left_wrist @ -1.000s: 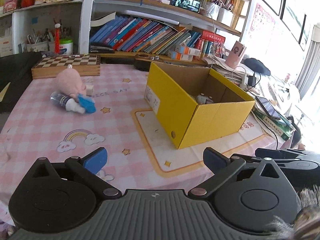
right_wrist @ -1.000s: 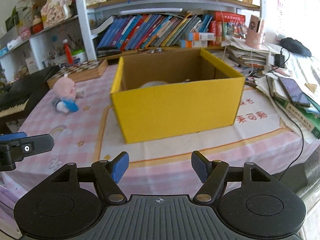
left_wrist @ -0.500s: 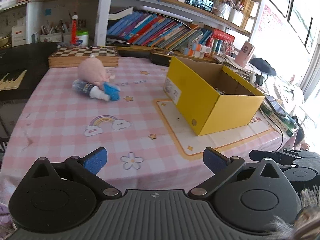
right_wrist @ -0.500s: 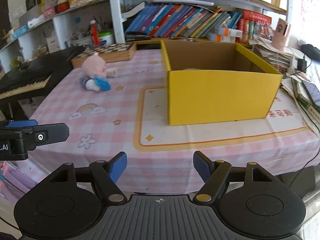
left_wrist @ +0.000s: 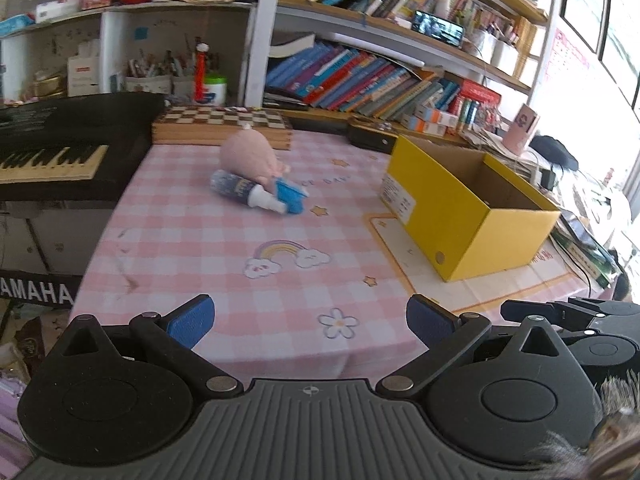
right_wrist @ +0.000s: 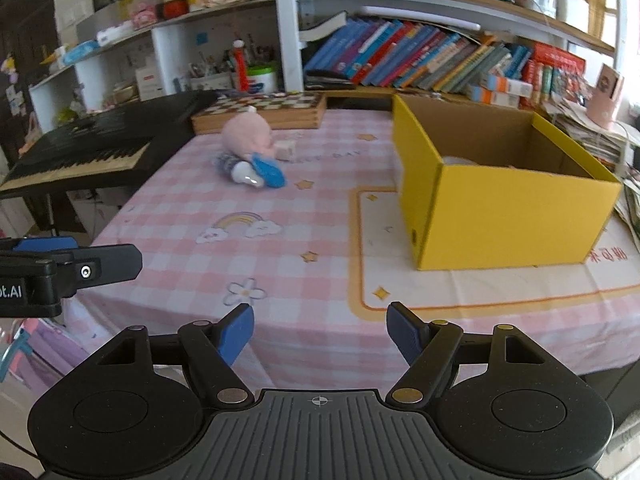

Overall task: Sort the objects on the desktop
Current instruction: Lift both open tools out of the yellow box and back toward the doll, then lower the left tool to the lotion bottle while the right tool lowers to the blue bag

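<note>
A pink plush toy [left_wrist: 252, 154] lies on the pink checked tablecloth [left_wrist: 208, 248] at the far middle, with a blue-labelled bottle [left_wrist: 244, 191] and a blue piece [left_wrist: 290, 196] against it. They also show in the right wrist view: toy [right_wrist: 246, 136], bottle [right_wrist: 236, 168]. An open yellow cardboard box [left_wrist: 460, 208] [right_wrist: 500, 204] stands on the right, with something pale inside. My left gripper [left_wrist: 308, 318] is open and empty at the table's near edge. My right gripper [right_wrist: 320, 334] is open and empty, also at the near edge.
A wooden chessboard [left_wrist: 220, 124] lies behind the toy. A black keyboard [left_wrist: 52, 152] stands left of the table. Bookshelves [left_wrist: 360, 80] fill the back. Books, a phone and cables [left_wrist: 580, 236] lie right of the box.
Both grippers have pulled back from the box and swung left. The toy and bottle now sit nearer the middle of both views. Both stay open.
</note>
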`<action>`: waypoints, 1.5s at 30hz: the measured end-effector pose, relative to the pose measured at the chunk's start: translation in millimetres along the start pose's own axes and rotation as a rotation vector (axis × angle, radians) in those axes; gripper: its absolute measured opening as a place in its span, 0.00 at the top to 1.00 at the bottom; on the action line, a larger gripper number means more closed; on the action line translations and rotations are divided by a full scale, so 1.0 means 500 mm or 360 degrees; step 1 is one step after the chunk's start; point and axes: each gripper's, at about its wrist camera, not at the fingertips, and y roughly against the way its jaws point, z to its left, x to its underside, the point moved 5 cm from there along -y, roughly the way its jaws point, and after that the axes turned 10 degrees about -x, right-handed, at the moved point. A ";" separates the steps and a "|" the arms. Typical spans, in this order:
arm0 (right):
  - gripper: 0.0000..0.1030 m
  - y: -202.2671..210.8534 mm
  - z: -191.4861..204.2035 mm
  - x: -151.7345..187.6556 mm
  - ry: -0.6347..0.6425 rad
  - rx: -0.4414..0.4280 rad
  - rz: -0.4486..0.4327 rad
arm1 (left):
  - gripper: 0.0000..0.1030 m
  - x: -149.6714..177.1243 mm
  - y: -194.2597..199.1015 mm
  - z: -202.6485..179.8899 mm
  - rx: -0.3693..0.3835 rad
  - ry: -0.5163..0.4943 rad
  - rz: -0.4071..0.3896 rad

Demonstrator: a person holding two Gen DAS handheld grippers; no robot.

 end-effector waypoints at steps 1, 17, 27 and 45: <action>0.27 -0.002 0.005 -0.003 0.0012 -0.0002 -0.0007 | 0.00 -0.002 0.001 0.005 -0.0005 0.0006 -0.0005; 0.27 -0.060 0.033 -0.060 0.0131 -0.0073 -0.0042 | 0.00 -0.032 -0.047 0.039 -0.0070 0.0082 -0.0016; 0.27 -0.145 0.022 -0.109 0.0174 -0.0176 0.0027 | 0.00 -0.076 -0.117 0.055 -0.0148 0.0118 0.0011; 0.28 -0.317 -0.017 -0.210 0.0221 -0.0284 0.0077 | 0.00 -0.165 -0.251 0.086 -0.0314 0.0239 0.0059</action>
